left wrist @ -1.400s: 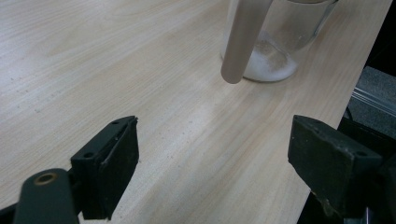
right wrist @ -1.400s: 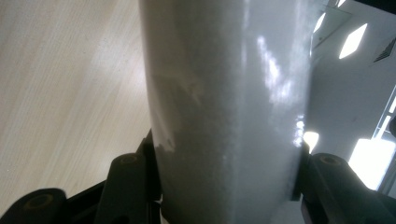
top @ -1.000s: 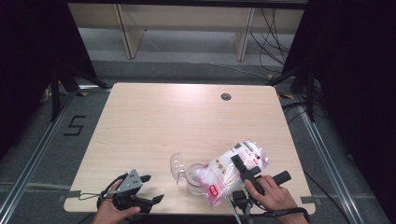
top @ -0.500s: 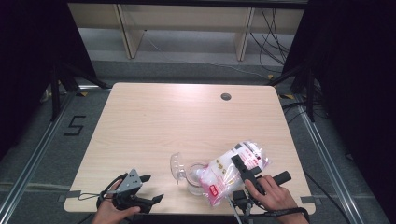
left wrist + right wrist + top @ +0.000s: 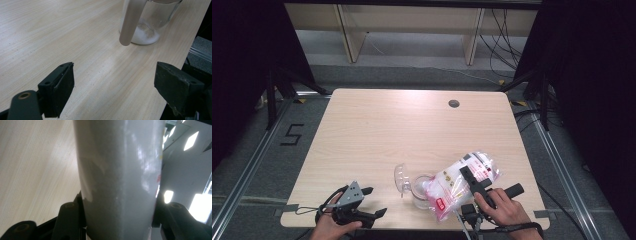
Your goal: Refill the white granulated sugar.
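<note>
Right hand-held gripper clamps the tilted bag, mouth over the glass jar at 6 o'clock on the surface. Left hand-held gripper hangs open, empty, at 7 o'clock. Risk: unsteadied jar tips; powder spills past rim.

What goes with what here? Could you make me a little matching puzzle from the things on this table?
Things:
1. bag
2. glass jar
3. left gripper
4. small round hole

States or places:
a. open, holding nothing
b. far side of the table
c. tilted, clamped in the right gripper
d. upright, some white grains at its bottom

Pairs: 1-c, 2-d, 3-a, 4-b
</note>
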Tool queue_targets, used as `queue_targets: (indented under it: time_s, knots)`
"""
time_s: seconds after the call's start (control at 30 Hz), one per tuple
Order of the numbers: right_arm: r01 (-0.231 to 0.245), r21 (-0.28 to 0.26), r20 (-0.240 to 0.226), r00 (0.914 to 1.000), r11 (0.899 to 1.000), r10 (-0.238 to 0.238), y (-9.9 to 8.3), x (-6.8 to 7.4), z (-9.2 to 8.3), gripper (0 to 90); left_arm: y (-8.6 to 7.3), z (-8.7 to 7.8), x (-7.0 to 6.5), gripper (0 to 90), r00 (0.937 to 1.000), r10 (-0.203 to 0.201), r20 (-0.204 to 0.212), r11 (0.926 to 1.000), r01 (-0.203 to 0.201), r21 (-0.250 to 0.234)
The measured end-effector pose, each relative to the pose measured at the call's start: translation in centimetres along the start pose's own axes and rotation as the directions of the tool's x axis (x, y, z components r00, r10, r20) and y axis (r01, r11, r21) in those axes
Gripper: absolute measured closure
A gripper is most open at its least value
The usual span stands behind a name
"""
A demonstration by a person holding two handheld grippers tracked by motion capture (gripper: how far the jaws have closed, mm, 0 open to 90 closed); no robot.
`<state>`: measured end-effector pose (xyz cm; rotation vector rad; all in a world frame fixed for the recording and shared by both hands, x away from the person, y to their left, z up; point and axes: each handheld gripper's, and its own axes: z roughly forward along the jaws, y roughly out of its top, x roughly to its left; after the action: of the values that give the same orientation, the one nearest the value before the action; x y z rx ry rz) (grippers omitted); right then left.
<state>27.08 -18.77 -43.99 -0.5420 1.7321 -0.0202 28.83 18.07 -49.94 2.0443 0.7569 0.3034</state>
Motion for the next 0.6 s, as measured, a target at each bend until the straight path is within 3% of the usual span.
queue_targets:
  time_s: [0.1, 0.17, 0.2, 0.3, 0.33, 0.43, 0.47, 0.6]
  knots:
    - [0.003, 0.001, 0.002, 1.0000, 1.000, -0.003, 0.00, -0.04, -0.04, 52.9, 0.01, 0.07, -0.12, 16.3, 0.9999, -0.010, 0.003, 0.9999, 0.010, -0.011]
    - [0.004, 0.002, 0.005, 1.0000, 1.000, -0.004, -0.01, -0.05, -0.05, 53.0, 0.06, 0.02, 0.08, 16.3, 0.9998, 0.022, 0.002, 0.9997, -0.022, -0.005]
    - [0.027, -0.011, 0.011, 0.9996, 1.000, -0.027, -0.01, -0.25, 0.02, 53.0, 0.04, 0.02, 0.10, 16.3, 0.9997, 0.023, 0.003, 0.9997, -0.023, -0.005]
    - [0.031, -0.009, 0.010, 0.9995, 0.999, -0.031, -0.05, -0.27, 0.01, 53.0, 0.03, 0.03, 0.11, 16.3, 0.9997, 0.022, 0.002, 0.9997, -0.022, -0.005]
    - [0.032, -0.009, 0.011, 0.9994, 0.999, -0.032, -0.07, -0.28, 0.00, 53.0, 0.00, 0.16, -0.07, 16.3, 1.0000, -0.001, 0.008, 0.9997, 0.001, -0.025]
    - [0.002, 0.007, 0.007, 1.0000, 1.000, -0.002, -0.13, -0.06, -0.14, 53.0, 0.02, 0.10, -0.06, 16.3, 0.9999, -0.005, 0.009, 0.9998, 0.005, -0.018]
    - [-0.006, 0.007, 0.002, 1.0000, 1.000, 0.006, -0.14, 0.01, -0.12, 53.0, 0.00, 0.06, -0.14, 16.3, 0.9996, -0.025, 0.010, 0.9996, 0.025, -0.014]
    - [0.007, 0.004, 0.007, 1.0000, 1.000, -0.007, -0.15, -0.10, -0.12, 53.1, -0.01, 0.09, -0.06, 16.3, 0.9995, -0.029, 0.010, 0.9994, 0.029, -0.019]
